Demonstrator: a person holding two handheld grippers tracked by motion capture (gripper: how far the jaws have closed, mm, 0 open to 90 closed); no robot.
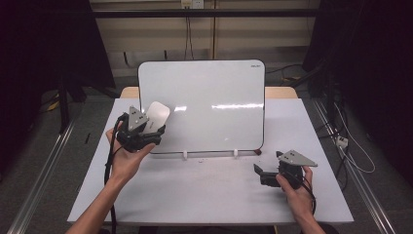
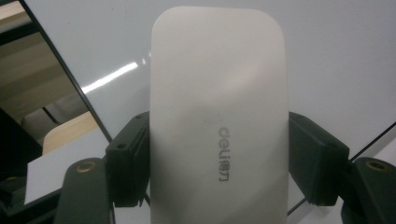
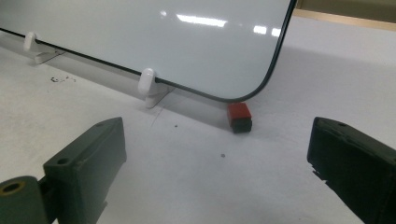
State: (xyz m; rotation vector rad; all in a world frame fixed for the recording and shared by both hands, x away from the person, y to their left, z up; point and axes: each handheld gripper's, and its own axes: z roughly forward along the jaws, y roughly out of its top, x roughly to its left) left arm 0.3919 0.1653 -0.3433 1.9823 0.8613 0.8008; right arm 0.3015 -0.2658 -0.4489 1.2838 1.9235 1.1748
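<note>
A whiteboard (image 1: 209,105) leans upright on two white feet at the middle of the table. My left gripper (image 1: 152,127) is shut on a white oblong eraser (image 1: 158,115), held up against the board's lower left part. In the left gripper view the eraser (image 2: 217,116) stands between both black pads (image 2: 128,158), with grey lettering on its face. My right gripper (image 1: 258,171) rests low on the table at the front right, open and holding nothing. In the right gripper view its jaws stand wide apart, facing the board's lower right corner (image 3: 261,88).
A small red and black block (image 3: 239,116) lies on the table by the board's lower right corner (image 1: 258,152). White clip feet (image 3: 148,86) hold the board's lower edge. The white tabletop (image 1: 204,195) stretches out in front of the board. Dark curtains and cables flank the table.
</note>
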